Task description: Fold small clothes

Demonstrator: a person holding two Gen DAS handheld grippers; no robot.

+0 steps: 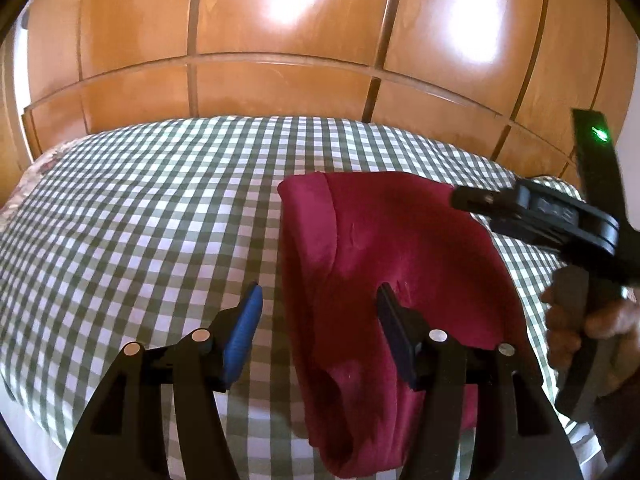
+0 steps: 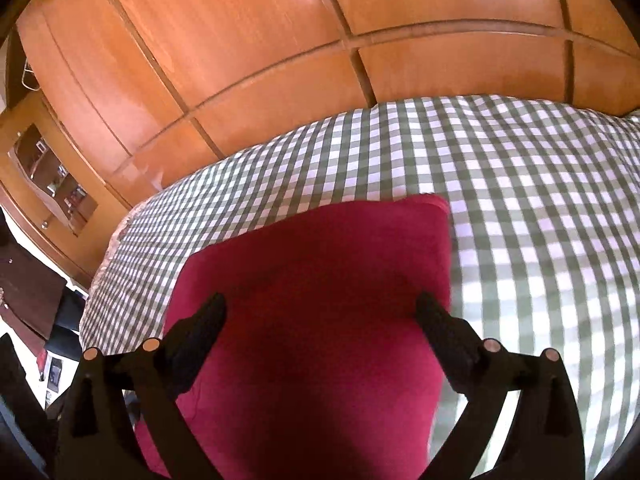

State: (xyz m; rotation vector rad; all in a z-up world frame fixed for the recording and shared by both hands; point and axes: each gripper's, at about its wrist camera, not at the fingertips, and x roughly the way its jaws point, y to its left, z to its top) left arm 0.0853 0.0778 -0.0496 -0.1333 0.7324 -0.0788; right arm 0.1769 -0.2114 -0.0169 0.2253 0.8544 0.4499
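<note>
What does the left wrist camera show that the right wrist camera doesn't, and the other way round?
Only the left wrist view shows the other black handheld gripper, its green light, the hand holding it, and a blue pad on one of its own fingers.

Only the right wrist view shows a glass-fronted wooden cabinet at the left.

Both show the folded dark red garment on the green-and-white checked bedcover, backed by orange-brown wooden wardrobe doors.

Crimson garment [image 1: 384,248] on green-white checked bedspread [image 1: 160,208]
</note>
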